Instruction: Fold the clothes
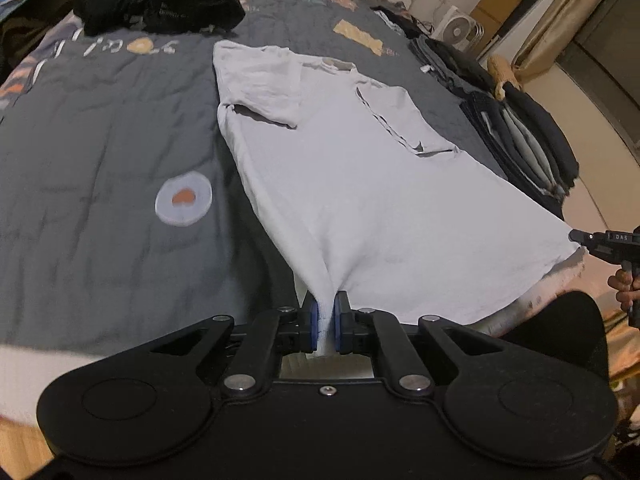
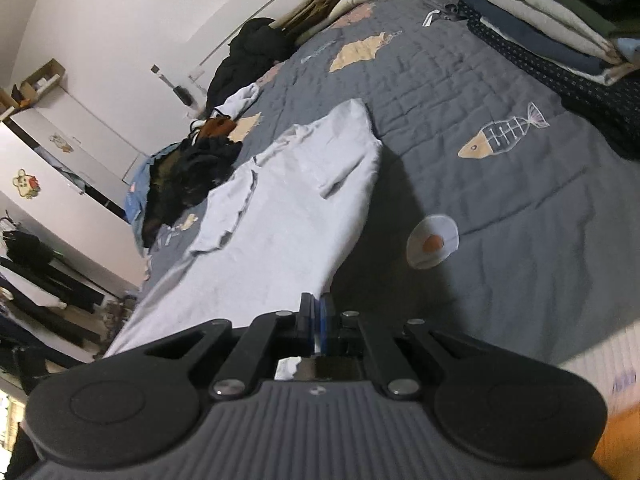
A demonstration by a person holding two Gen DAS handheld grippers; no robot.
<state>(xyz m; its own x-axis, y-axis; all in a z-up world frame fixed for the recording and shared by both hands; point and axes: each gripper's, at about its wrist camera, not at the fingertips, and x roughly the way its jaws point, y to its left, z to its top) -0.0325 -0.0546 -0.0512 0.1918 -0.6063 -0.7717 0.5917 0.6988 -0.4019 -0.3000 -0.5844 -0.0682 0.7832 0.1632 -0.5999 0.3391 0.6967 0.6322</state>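
A white T-shirt (image 1: 360,168) lies on the grey quilt, both sleeves folded in over its body, collar at the far end. My left gripper (image 1: 325,326) is shut on the shirt's near hem corner, cloth bunched between its blue pads. My right gripper (image 1: 578,237) shows at the right edge of the left wrist view, pinching the other hem corner. In the right wrist view the right gripper (image 2: 319,322) is shut on the hem of the T-shirt (image 2: 280,208), which stretches away from it and is lifted at the near end.
A stack of folded dark and grey clothes (image 1: 520,128) sits along the bed's right side, also in the right wrist view (image 2: 560,36). A heap of black unfolded clothes (image 1: 160,0) lies at the far left. The grey quilt (image 1: 100,160) has fish and egg patches. A fan (image 1: 458,30) stands beyond the bed.
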